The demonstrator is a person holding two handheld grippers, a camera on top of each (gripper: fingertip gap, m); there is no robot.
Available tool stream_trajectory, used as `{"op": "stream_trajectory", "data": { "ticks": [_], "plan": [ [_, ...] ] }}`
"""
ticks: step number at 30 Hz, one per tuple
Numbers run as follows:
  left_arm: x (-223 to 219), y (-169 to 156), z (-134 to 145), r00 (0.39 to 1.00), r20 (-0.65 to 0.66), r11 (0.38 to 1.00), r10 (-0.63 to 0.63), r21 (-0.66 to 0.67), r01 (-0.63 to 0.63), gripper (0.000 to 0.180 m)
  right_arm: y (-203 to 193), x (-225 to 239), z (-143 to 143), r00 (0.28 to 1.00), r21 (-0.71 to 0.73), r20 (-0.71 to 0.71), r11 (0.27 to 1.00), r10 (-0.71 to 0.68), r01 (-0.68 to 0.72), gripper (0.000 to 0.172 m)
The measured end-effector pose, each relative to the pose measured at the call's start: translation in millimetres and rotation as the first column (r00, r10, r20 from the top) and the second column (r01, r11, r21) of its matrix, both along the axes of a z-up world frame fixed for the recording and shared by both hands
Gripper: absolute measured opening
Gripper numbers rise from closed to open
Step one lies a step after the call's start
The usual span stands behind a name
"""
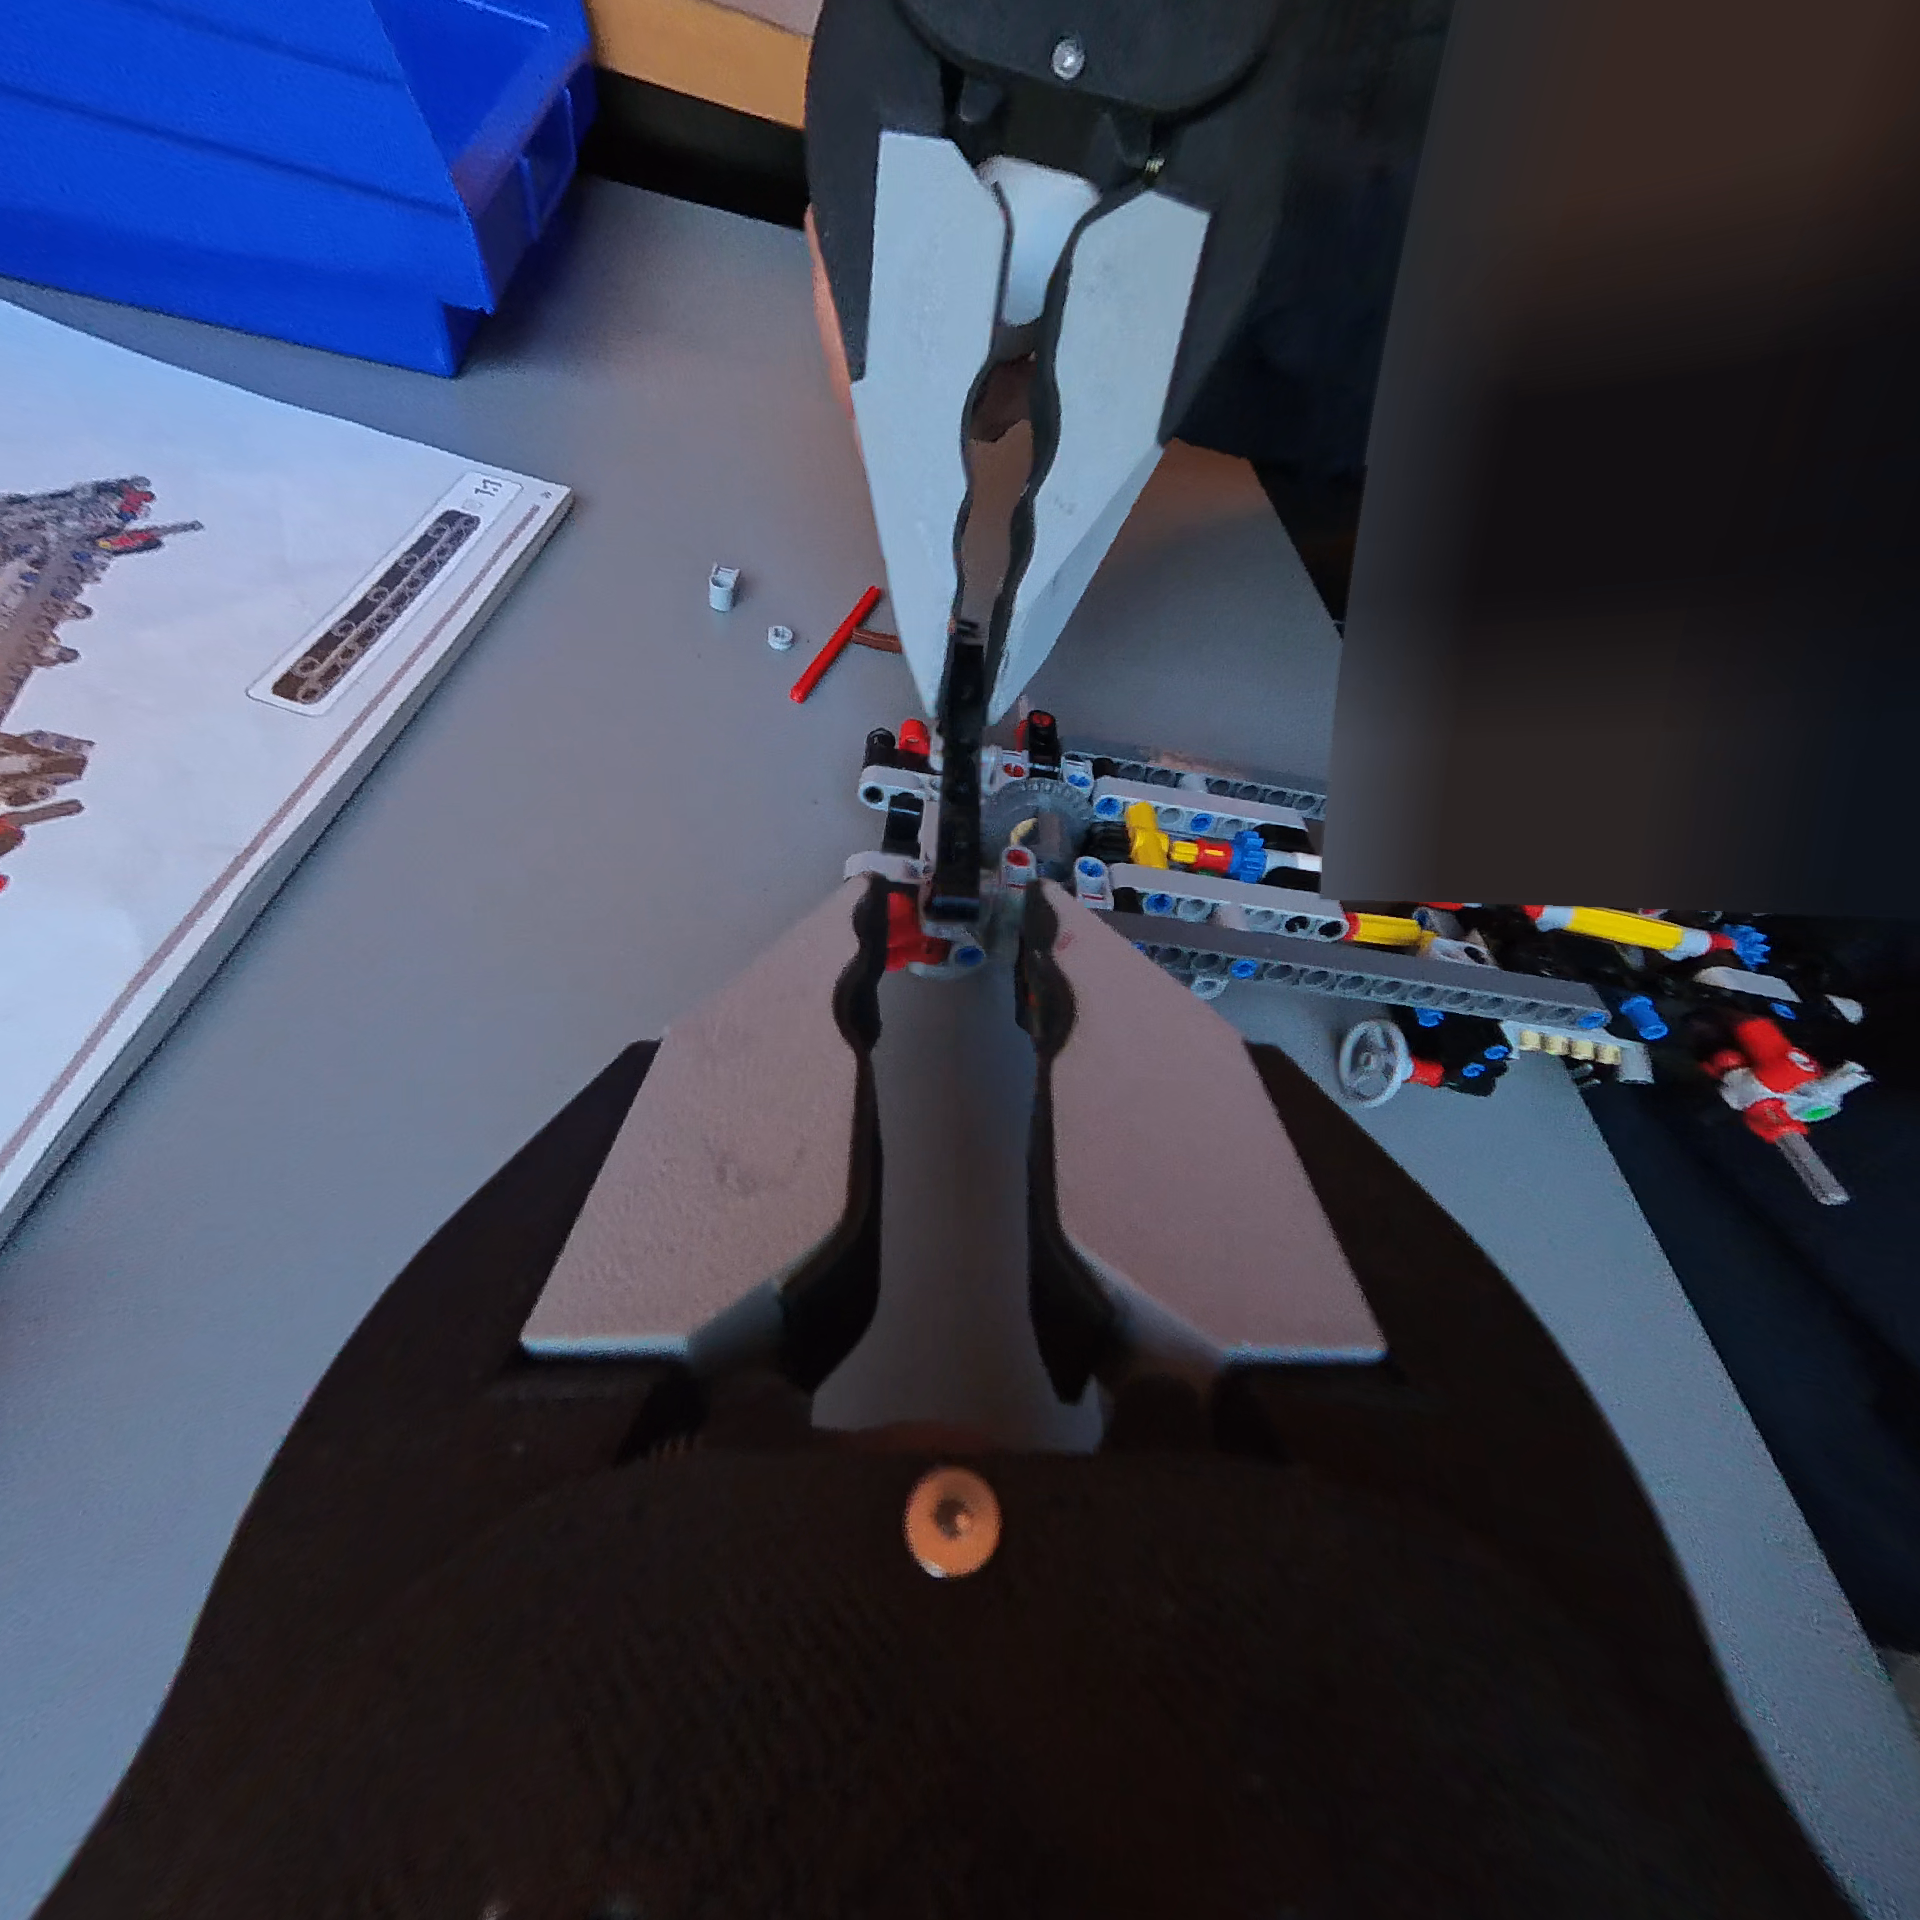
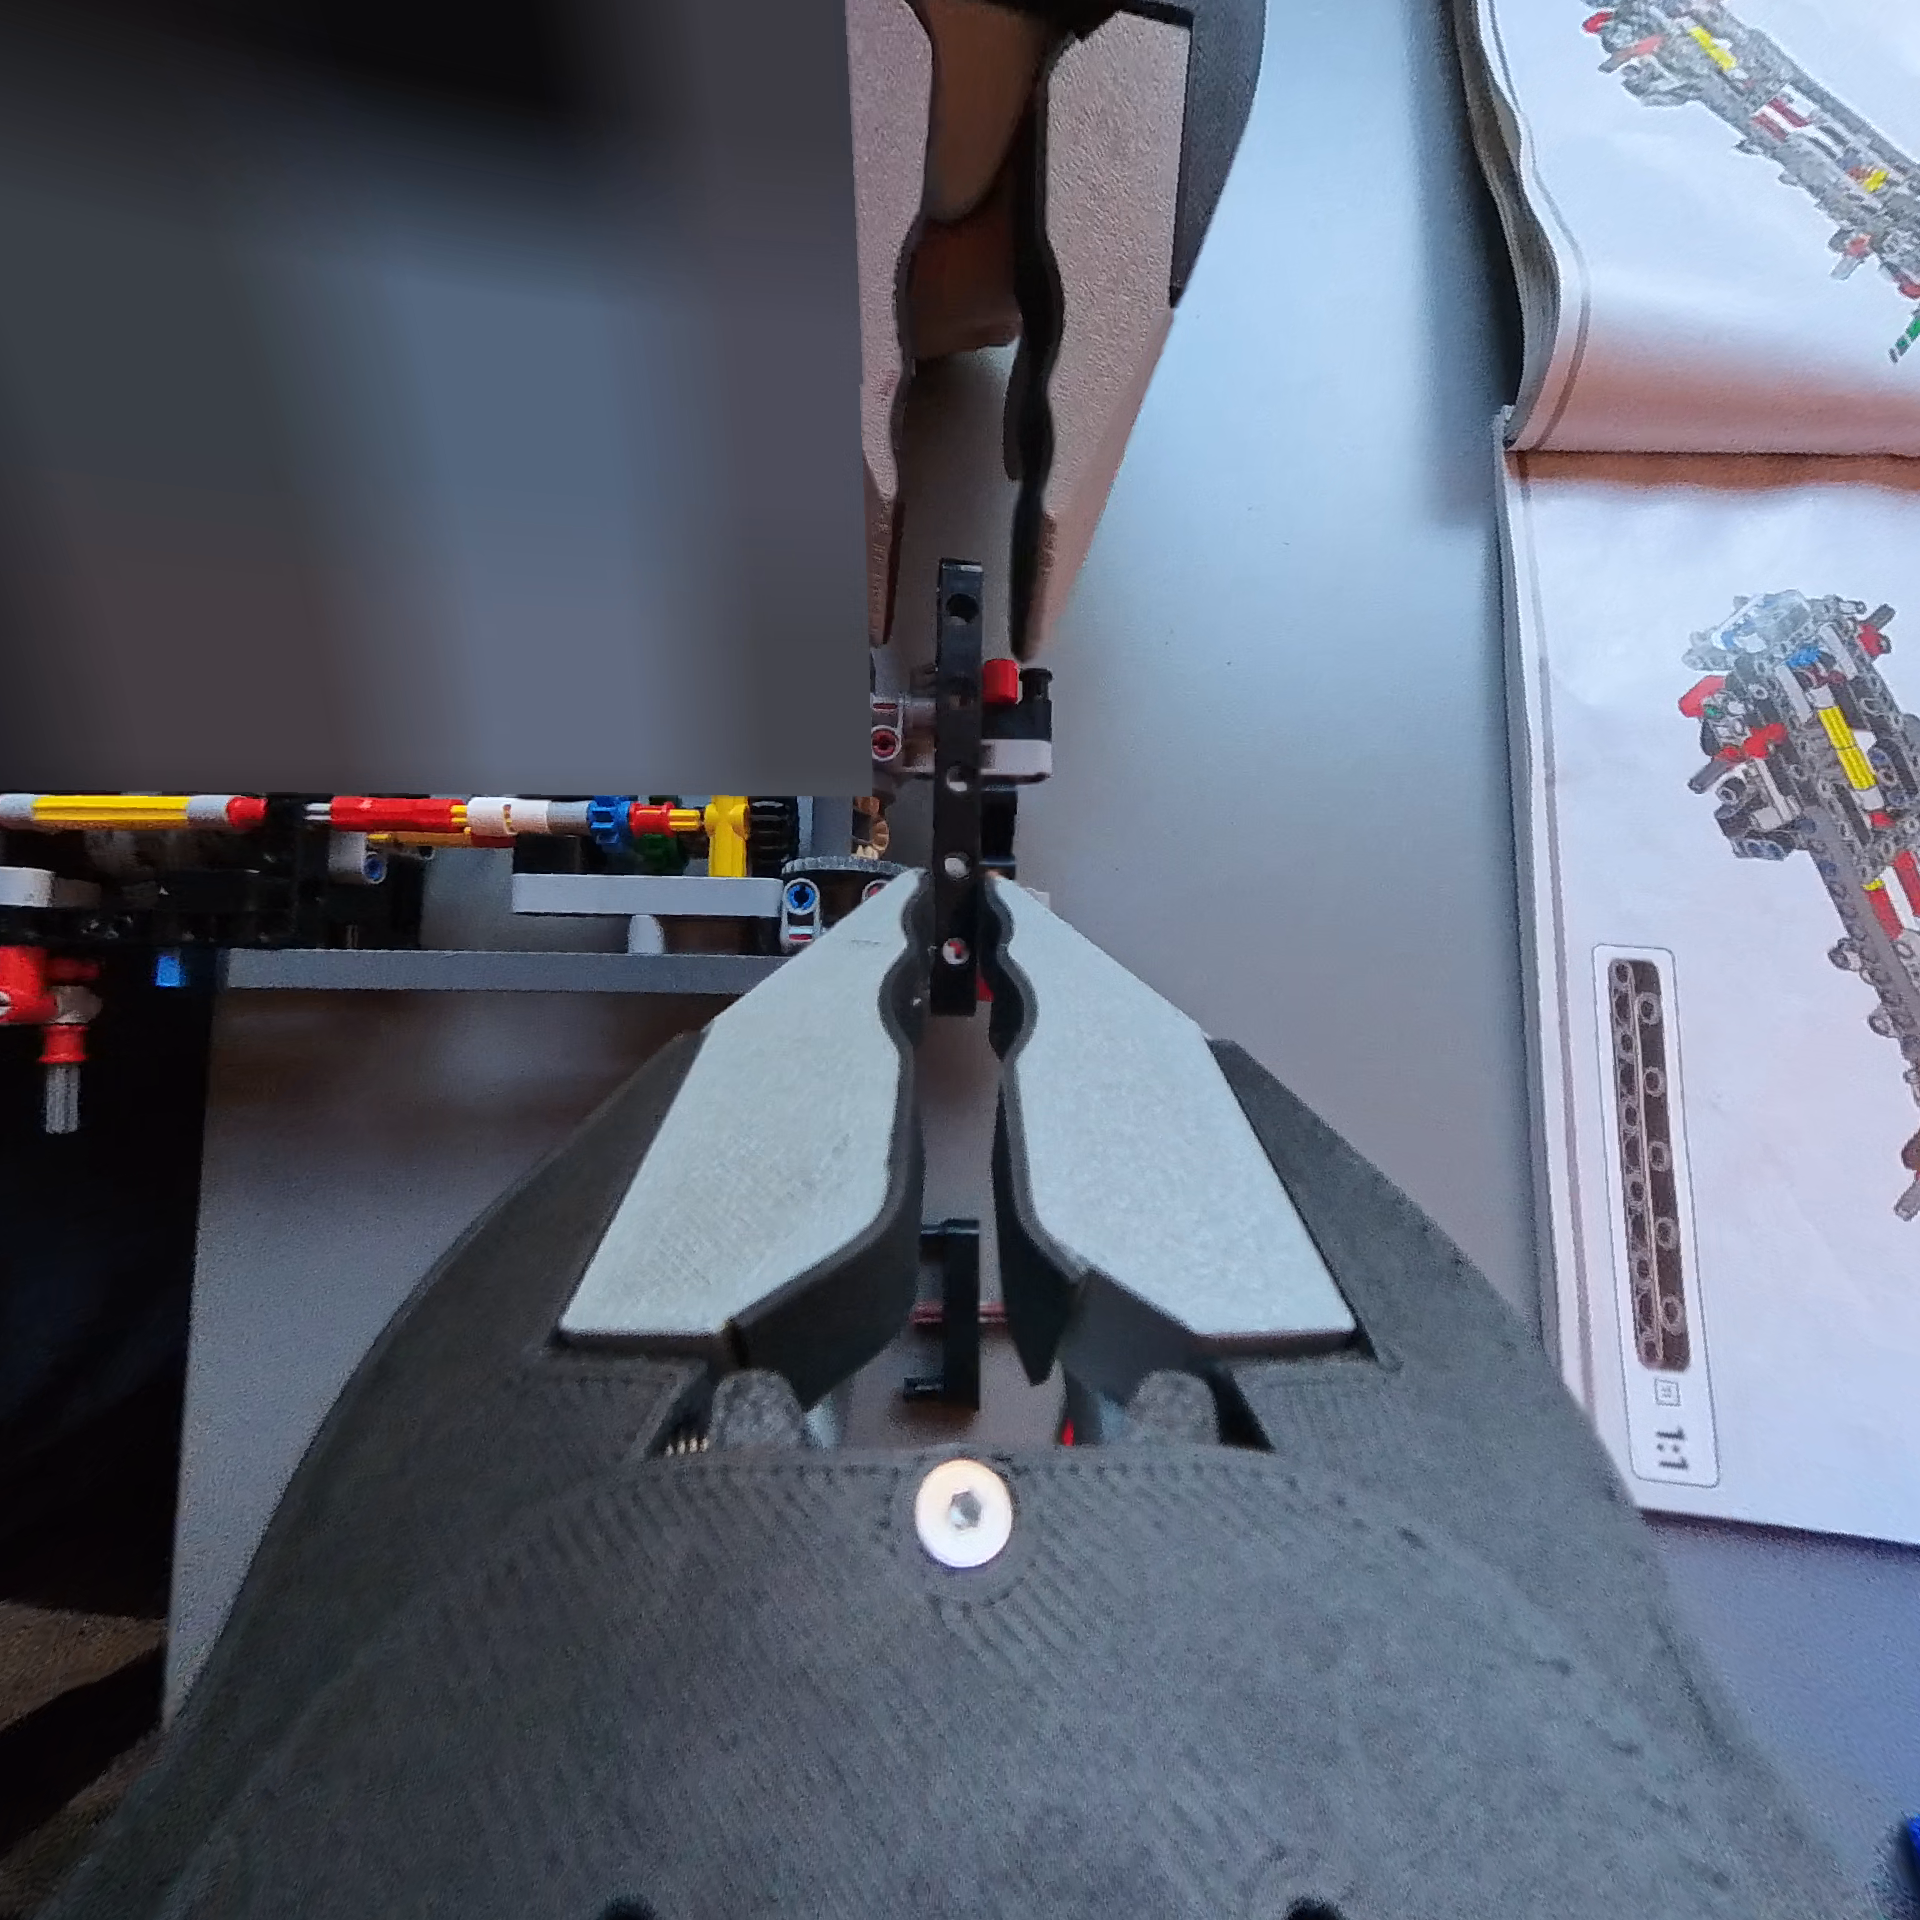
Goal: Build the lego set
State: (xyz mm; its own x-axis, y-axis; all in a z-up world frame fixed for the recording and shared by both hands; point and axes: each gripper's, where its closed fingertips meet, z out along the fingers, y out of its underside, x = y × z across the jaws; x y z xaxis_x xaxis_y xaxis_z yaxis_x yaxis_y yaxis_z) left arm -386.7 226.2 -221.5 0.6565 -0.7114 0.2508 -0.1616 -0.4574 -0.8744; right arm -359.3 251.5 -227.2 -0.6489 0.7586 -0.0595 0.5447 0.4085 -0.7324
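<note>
Right gripper [image 2: 956,935]: nearest the lens; fingers closed on the lower end of a black perforated beam [image 2: 958,748], pads pressing both faces.
Beam position: upright, standing against the end of the brick model [image 1: 1195,842] on the grey table [image 1: 623,935].
Left gripper [image 1: 951,914]: fingers parted, straddling the model's near end; no pad seen pressing anything.
Handling (judgement): beam looked light, rigid plastic, smooth-sided; likely to pivot if pinched by one hole only. Best taken flat across its broad faces, near an end.
Surroundings: instruction booklet [image 1: 260,727], blue bins [image 1: 260,156], red axle [image 1: 831,644], small grey parts [image 1: 724,587].
</note>
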Motion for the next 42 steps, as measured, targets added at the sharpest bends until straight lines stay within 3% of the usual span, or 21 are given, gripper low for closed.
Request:
{"op": "stream_trajectory", "data": {
  "ticks": [3, 9, 11, 14, 16, 21, 26, 28, 32, 42],
  "plan": [
    [-0.8, 1.3, 5.8, 1.000, -0.013, 0.999, 0.013, 0.051, -0.013, 0.006, 0.0, -2.2, -2.8, 1.000, 0.011, 0.006, 1.000, 0.004, -0.004, 0.005],
    [-1.6, 4.7, 12.4, 0.999, -0.036, 0.995, 0.038, 0.097, -0.034, 0.004, 3.2, -4.7, 5.1, 0.999, 0.039, -0.027, 0.999, -0.019, 0.020, 0.005],
    [-0.2, 5.7, 18.9, 0.999, -0.006, 0.993, 0.032, 0.118, -0.031, 0.004, -6.6, -12.8, 15.0, 0.998, 0.004, -0.058, 1.000, -0.015, 0.015, 0.019],
    [3.2, 6.2, 17.0, 1.000, -0.009, 0.994, 0.020, 0.110, -0.018, 0.004, -15.8, -22.2, 15.1, 0.998, 0.047, -0.065, 0.999, 0.020, -0.017, 0.005],
    [0.5, 8.3, 10.4, 0.998, -0.054, 0.994, 0.043, 0.107, -0.037, 0.004, -14.5, -25.6, 6.5, 0.999, 0.092, -0.034, 0.995, 0.025, -0.022, 0.005],
    [1.4, 8.6, 16.0, 0.999, 0.010, 0.993, 0.039, 0.111, -0.039, 0.005, -22.1, -31.3, 14.2, 0.998, 0.003, -0.052, 1.000, 0.031, -0.031, 0.006],
    [-0.8, 10.2, 10.3, 0.999, 0.004, 0.996, 0.047, 0.079, -0.047, 0.004, -20.7, -35.2, 8.8, 0.999, 0.031, -0.029, 0.999, 0.016, -0.016, 0.005],
    [-1.5, 7.8, 7.0, 0.999, 0.034, 0.999, 0.038, 0.009, -0.038, 0.005, -21.0, -34.5, 7.1, 1.000, 0.028, -0.007, 1.000, 0.011, -0.011, 0.005],
    [-8.4, 4.8, -7.4, 0.999, 0.023, 0.994, 0.031, -0.104, -0.028, 0.031, -14.2, -32.9, 3.8, 0.999, 0.056, 0.027, 0.998, -0.025, 0.024, 0.004],
    [1.1, 9.2, -18.0, 0.999, -0.014, 0.993, -0.029, -0.113, 0.027, 0.028, -18.7, -27.5, 1.9, 0.999, 0.047, 0.028, 0.999, -0.026, 0.024, 0.005]
  ]
}}
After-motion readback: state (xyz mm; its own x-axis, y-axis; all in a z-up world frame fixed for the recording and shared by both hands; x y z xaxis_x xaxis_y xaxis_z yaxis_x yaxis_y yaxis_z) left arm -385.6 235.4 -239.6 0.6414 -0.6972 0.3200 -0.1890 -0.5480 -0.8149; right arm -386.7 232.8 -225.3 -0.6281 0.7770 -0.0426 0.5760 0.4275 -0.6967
